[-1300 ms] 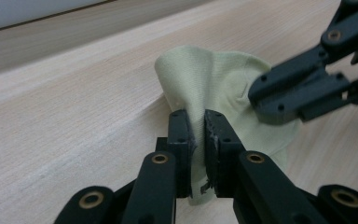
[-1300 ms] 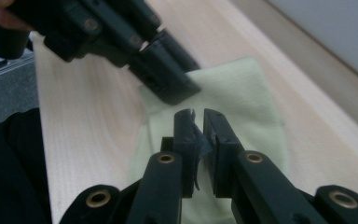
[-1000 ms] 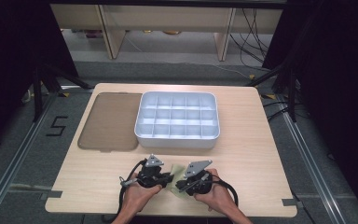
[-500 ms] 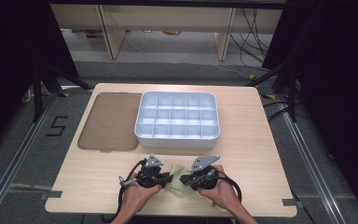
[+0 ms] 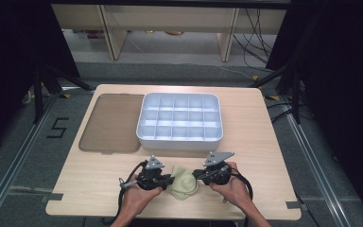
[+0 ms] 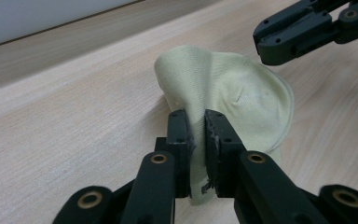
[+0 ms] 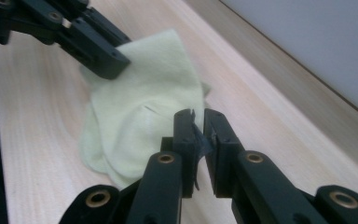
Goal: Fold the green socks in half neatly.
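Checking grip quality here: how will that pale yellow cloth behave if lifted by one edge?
The cloth is probably floppy: it puckers into folds where the left gripper pinches it. It looks thin and light, so it would likely drape and trail rather than keep its shape.

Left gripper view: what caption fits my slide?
Left gripper pinches a pale yellow cloth on the wooden table.

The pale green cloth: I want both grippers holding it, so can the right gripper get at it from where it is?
Probably yes: the right gripper sits just beside the cloth, jaws shut on nothing, with bare table between.
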A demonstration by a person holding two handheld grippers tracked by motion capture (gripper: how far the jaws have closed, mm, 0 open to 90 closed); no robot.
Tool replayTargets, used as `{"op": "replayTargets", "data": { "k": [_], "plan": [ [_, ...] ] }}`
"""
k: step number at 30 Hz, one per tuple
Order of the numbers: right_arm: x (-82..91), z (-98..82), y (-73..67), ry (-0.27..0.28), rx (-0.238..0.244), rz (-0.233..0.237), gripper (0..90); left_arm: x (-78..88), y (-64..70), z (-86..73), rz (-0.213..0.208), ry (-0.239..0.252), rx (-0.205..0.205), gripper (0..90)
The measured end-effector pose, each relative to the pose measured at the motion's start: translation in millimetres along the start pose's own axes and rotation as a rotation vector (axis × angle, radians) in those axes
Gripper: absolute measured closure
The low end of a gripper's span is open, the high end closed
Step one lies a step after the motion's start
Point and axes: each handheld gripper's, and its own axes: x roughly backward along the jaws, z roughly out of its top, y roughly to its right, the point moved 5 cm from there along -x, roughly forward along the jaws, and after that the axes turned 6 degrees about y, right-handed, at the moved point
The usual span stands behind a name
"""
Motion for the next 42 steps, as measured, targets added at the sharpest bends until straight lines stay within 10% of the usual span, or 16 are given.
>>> {"op": "replayTargets", "data": {
  "k": [42],
  "plan": [
    [-16.4,-10.8,-5.4,-0.103,0.021,0.021,83.5,3.7,17.5,12.2,-0.024,0.022,-0.078,80.4]
  ]
}}
